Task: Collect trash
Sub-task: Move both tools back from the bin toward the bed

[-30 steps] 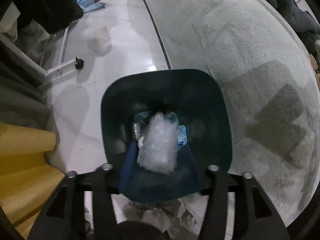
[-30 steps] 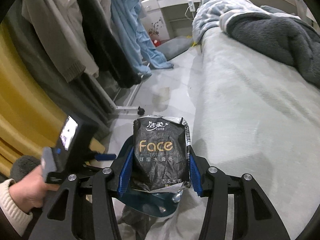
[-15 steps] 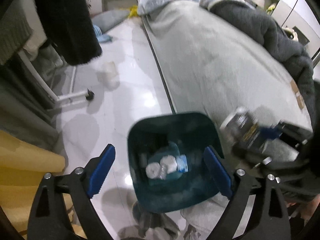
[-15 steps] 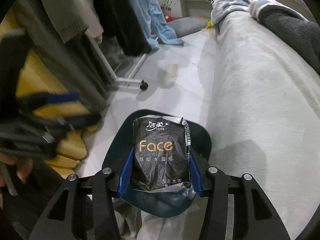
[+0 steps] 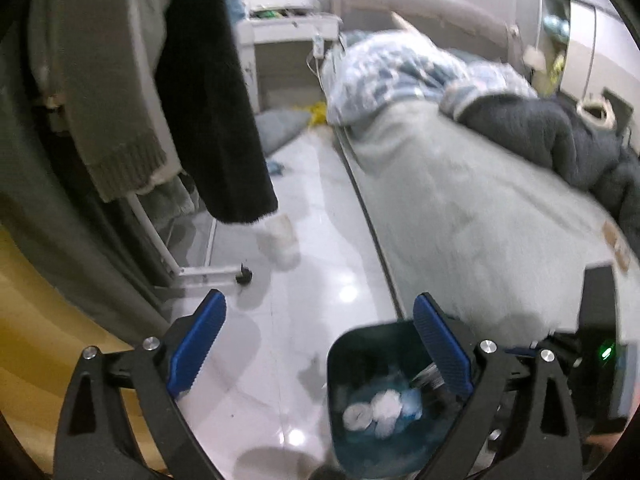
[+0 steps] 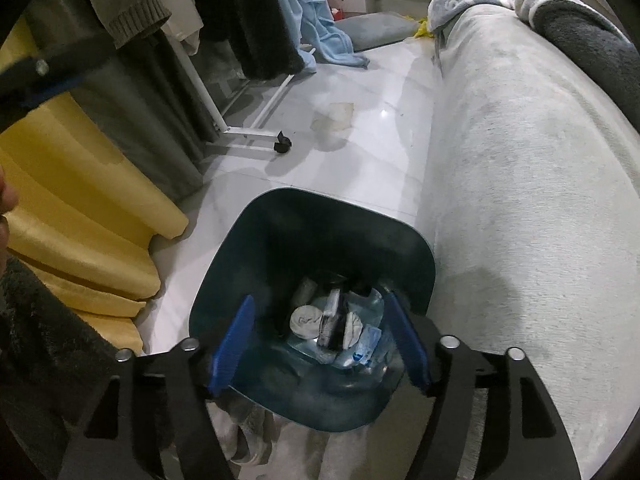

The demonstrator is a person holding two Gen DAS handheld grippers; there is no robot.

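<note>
A glossy white tiled floor [image 6: 372, 152] runs ahead of both sets of jaws, with a bed [image 6: 520, 200] under a pale grey cover along its right side and a clothes rack [image 6: 240, 128] of hanging garments on its left. Yellow fabric [image 6: 80, 232] lies folded left of the right gripper's jaws.

One dark teal bin [image 6: 312, 240] stands on the floor against the bed's edge. One crumpled pale piece [image 6: 336, 118] lies on the tiles well ahead of the jaws.

The right gripper [image 6: 320, 340] hangs directly over the bin, its jaws opening with nothing pressed between the pads. Below and between them, in the bin, lie a black tissue packet [image 6: 332, 320], two whitish wads, a clear plastic bottle and bits of blue-printed wrapper.

The left gripper [image 5: 316, 344] has its jaws spread wide and still opening, holding nothing; the bin [image 5: 360, 344] sits under its right jaw, tiles between the two.
</note>
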